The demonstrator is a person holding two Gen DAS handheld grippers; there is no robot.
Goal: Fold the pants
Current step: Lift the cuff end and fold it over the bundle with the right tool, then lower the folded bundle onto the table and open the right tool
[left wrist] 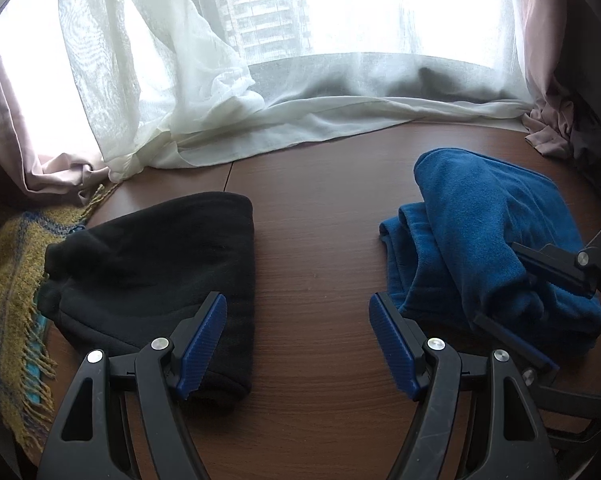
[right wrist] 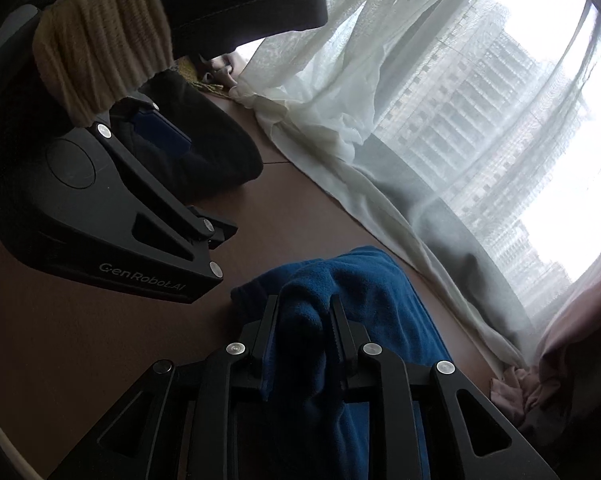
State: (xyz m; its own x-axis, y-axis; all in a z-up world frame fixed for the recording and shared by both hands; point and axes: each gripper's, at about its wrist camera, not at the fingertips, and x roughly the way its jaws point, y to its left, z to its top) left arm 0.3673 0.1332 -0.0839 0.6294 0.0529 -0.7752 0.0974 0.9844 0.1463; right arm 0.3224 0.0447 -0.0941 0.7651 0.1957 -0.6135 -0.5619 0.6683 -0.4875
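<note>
On the brown worktop (left wrist: 312,208), going left to right, a yellow fringed scarf (left wrist: 8,280) hangs off the edge, then black pants (left wrist: 152,256) lie already folded into a neat block, then bare wood, then the blue pants (left wrist: 480,232) sit in a loose, half-folded heap before the sheer curtain (left wrist: 260,80). The left tongs (left wrist: 298,344) hover spread wide over the bare wood, holding nothing, one pad just above the black block's near corner. The right tongs (right wrist: 304,344) are closed on a thick bunch of blue fleece at the heap's near edge. To do this fold well, I judge the free tongs should take the opposite corner of that same edge, so the cloth is carried over level and its edges meet rather than bunching further.
</note>
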